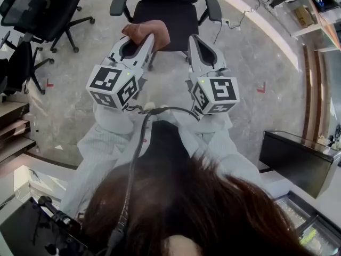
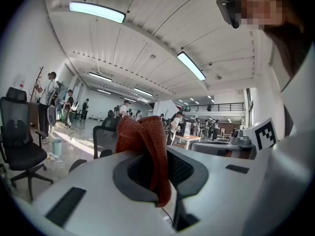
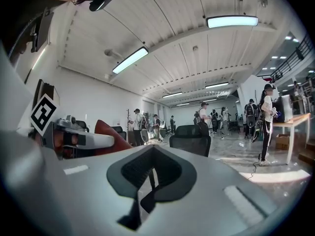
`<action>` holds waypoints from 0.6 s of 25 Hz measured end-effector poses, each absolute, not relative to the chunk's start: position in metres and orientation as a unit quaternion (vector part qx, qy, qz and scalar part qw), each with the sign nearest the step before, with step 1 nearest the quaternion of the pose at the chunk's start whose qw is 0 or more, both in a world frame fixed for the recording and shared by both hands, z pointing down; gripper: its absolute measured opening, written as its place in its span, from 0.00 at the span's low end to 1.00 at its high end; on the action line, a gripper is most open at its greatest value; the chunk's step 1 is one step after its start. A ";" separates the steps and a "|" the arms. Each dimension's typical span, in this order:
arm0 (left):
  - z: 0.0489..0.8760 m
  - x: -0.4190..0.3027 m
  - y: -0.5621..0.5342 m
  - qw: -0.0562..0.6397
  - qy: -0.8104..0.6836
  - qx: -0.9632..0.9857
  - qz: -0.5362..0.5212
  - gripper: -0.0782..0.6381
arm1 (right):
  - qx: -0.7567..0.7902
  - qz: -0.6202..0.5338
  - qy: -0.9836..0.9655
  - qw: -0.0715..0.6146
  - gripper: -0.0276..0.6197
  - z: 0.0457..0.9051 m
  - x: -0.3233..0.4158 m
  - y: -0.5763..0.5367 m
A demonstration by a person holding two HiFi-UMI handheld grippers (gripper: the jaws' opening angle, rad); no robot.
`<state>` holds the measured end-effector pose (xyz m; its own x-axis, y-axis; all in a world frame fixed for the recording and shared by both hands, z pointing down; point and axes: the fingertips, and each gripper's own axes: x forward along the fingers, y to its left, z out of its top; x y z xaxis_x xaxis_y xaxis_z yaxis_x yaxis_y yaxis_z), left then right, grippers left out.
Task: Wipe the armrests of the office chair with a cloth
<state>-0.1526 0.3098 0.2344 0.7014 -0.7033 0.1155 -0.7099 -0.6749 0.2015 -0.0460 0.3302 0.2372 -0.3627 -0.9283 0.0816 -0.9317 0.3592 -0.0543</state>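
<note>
Marker cubes point(image 1: 113, 84): one on the back of each tool, nearest the wearer, both raised at chest height.
Left tongs point(image 1: 139, 46): clamped on the cloth. The left gripper view shows the dark pads pressed onto a bunched fold, with no gap beside it.
Right tongs point(image 1: 201, 46): jaws brought together to a thin slit, with nothing between them. They are held just to the right of the left tongs and touch nothing.
Cloth point(image 1: 146, 32): rust-red knit that stands up in a lump beyond the left jaw tips, with one tail hanging back between the pads point(image 2: 162, 181). It is in the air in front of the chair seat, clear of both armrests.
Handling of the cloth: it looks soft, light and limp. It will probably fold under pressure and not slide as a flat pad, so the grip should stay on the bunch, leaving the free lump forward as the wiping face.
Office chair point(image 1: 165, 15): black, facing the wearer, standing on the floor point(image 1: 256, 57).
Left armrest point(image 1: 120, 3): dark pad at the far left, untouched.
Right armrest point(image 1: 213, 7): dark pad at the far right, untouched.
Handling of the chair: the pads look firm. The chair may roll or swivel when pushed, so the empty tongs could steady it.
Other chairs point(image 1: 37, 15): further left and not involved.
</note>
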 end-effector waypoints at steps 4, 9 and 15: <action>0.236 -0.163 0.305 0.124 -0.402 0.907 0.014 0.16 | 0.553 0.050 -0.831 0.017 0.04 0.238 -0.050 0.325; 0.237 -0.175 0.290 0.125 -0.426 0.896 0.017 0.16 | 0.530 0.063 -0.845 0.016 0.04 0.245 -0.059 0.308; 0.273 -0.213 0.212 0.140 -0.450 0.882 0.025 0.16 | 0.502 0.083 -0.860 0.034 0.04 0.285 -0.096 0.227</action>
